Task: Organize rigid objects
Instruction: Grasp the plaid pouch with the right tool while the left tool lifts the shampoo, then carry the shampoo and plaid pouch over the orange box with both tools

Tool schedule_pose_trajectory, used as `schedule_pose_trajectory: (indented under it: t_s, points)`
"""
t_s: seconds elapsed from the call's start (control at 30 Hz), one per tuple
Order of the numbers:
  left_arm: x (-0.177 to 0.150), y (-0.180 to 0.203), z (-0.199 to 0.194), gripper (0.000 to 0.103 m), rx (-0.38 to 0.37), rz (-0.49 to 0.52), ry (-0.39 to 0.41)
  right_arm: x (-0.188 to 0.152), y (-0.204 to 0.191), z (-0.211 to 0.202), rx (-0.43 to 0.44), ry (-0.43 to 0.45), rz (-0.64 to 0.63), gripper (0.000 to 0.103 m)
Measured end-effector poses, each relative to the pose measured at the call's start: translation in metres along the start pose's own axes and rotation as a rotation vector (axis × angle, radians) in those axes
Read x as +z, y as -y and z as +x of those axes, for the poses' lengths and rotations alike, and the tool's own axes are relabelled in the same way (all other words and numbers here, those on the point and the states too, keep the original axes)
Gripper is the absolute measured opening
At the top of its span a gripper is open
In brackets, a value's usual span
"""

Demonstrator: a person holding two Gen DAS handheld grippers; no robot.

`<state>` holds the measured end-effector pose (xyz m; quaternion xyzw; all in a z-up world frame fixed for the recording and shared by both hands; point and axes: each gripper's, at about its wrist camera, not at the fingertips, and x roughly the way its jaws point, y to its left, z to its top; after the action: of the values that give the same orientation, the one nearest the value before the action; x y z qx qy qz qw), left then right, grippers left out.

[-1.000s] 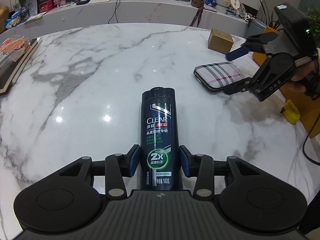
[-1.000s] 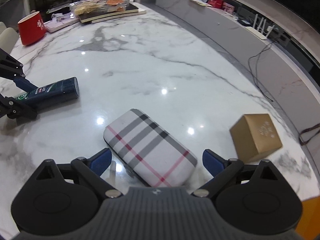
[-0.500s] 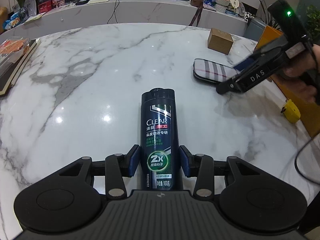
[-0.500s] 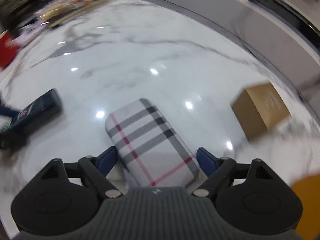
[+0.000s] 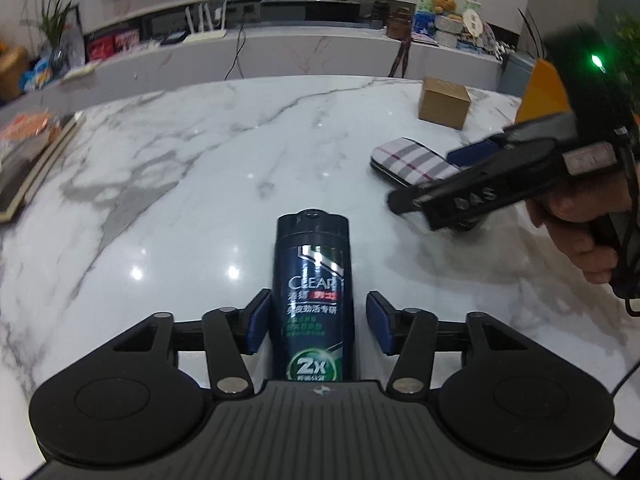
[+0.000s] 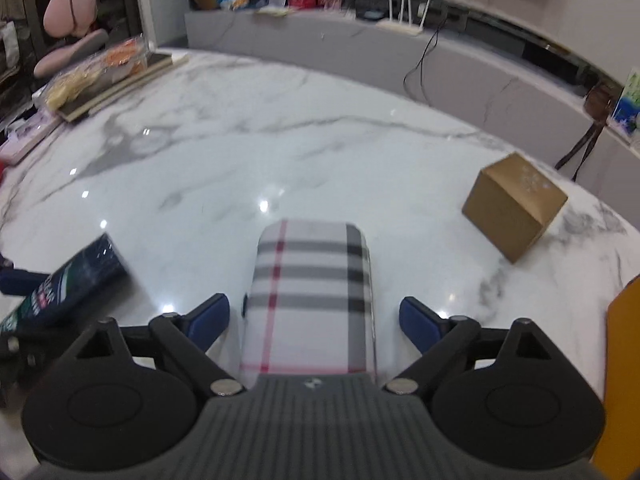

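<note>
The shampoo bottle's (image 5: 313, 300) base and the plaid case's (image 6: 310, 300) near end vanish beneath each gripper's body; its label blurs.

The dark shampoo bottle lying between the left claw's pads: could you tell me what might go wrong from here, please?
1. The left claw is opening around the dark cylindrical shampoo bottle; lying on its side on the glossy marble table, it might roll.
2. The right claw, opening, straddles the plaid hard case; an off-centre grip might skew it.
</note>
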<state>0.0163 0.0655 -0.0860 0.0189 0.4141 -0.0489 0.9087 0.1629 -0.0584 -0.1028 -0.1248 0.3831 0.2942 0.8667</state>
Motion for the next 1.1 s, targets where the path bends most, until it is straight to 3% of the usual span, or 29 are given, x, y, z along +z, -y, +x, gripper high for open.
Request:
schedule_pose_trajectory:
  t_s: [0.1,0.3,0.37,0.43,0.7,1.1]
  points:
    - [0.001,0.003,0.001,0.062,0.001,-0.001,0.007,0.0,-0.005,0.002,-0.022,0.034,0.025,0.089]
    - [0.0,0.004,0.002,0.06,0.004,-0.004,0.011,-0.001,-0.01,0.004,-0.048,0.08,0.048,0.076]
    - [0.0,0.004,0.001,0.057,0.006,-0.004,0.013,0.001,-0.011,0.005,-0.062,0.086,0.052,0.065]
    - [0.0,0.002,0.001,0.048,0.012,-0.013,0.017,0.004,-0.011,0.005,-0.065,0.075,0.053,0.065]
    - [0.001,-0.001,-0.002,0.047,-0.004,-0.062,0.03,0.004,-0.013,0.0,-0.069,0.047,0.025,0.063]
    - [0.012,0.012,-0.022,0.047,0.025,-0.008,0.104,0.012,0.0,-0.03,-0.082,0.107,0.065,0.063]
